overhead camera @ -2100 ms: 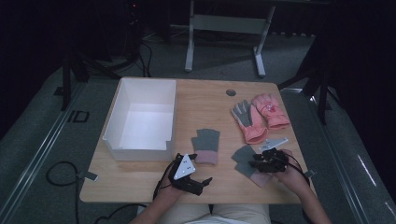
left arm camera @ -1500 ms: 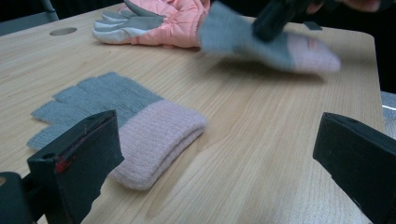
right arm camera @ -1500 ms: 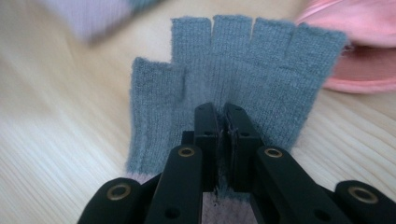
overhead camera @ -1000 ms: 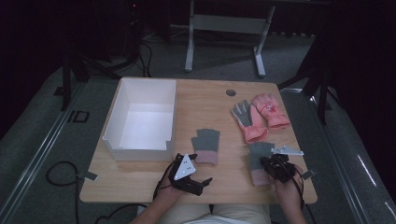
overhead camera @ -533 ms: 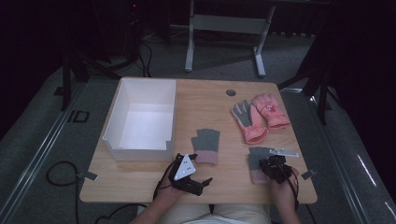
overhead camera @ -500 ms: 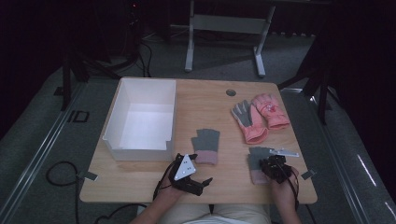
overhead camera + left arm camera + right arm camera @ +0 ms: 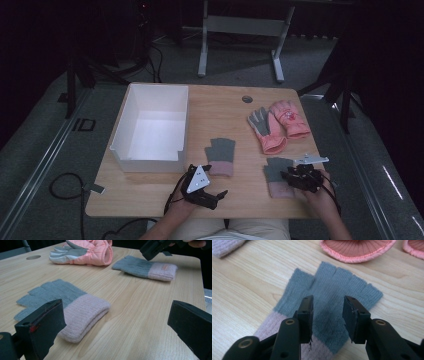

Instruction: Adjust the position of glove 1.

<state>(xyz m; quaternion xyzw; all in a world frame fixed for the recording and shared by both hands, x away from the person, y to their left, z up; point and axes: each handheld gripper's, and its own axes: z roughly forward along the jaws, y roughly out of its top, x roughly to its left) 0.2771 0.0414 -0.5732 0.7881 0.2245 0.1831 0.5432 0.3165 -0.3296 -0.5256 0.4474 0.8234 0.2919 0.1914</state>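
Note:
A grey knit glove with a pink cuff lies flat near the table's front right. My right gripper hovers just over it, pointing down at its palm. Its jaws have just been opening, stand a little apart, and hold nothing. The matching glove lies at the middle of the table. My left gripper rests in front of that glove with its jaws wide open and nothing between them. In the left gripper view the right gripper shows above the far glove.
A white open box stands at the table's left. A pair of padded pink gloves lies at the right rear. A round hole is near the far edge. The front edge of the wooden table is close to both hands.
The right gripper has let go of the grey glove, which now lies flat, and its jaws have spread apart. The left gripper has stayed put.

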